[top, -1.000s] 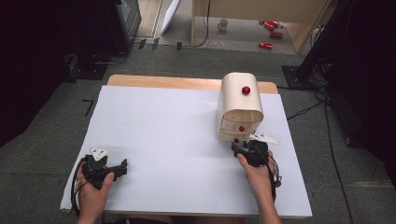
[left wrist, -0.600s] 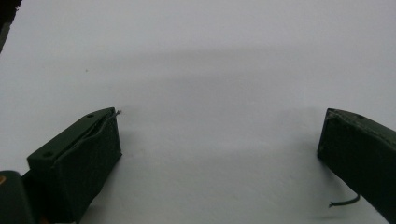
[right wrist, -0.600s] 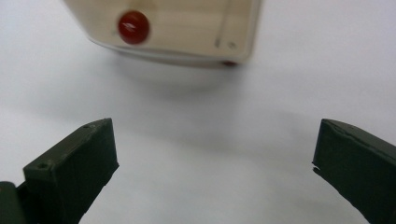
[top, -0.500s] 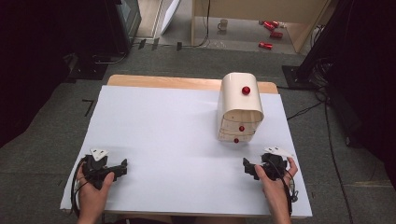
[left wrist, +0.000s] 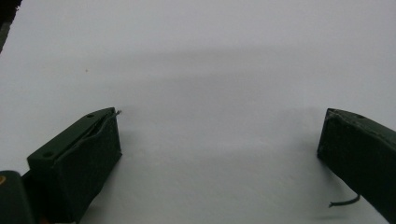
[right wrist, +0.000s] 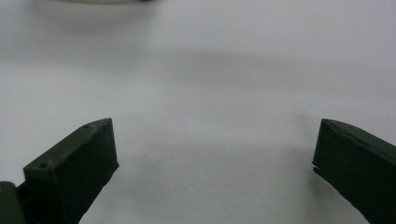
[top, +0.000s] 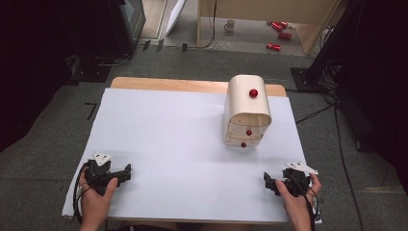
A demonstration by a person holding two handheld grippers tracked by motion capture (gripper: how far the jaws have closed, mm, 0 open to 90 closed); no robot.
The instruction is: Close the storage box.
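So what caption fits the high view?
Two hands rest open grippers on a white table near a small drawer box.

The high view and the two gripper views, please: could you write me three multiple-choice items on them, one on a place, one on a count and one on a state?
1. Where does the small drawer cabinet stand on the white-covered table?
A. far right part
B. near left corner
C. dead centre

2. How many red knobs show on the cabinet?
A. one
B. three
C. five

3. How do the jaws of the left gripper and the right gripper stand?
A. both shut on a knob
B. left open, right shut
C. both open, holding nothing

Answers: 1 A, since in the high view it stands towards the table's far right, beyond the right gripper. 2 B, one on top and two on the drawer fronts. 3 C, as each gripper view shows wide-apart jaws with bare white surface between them.
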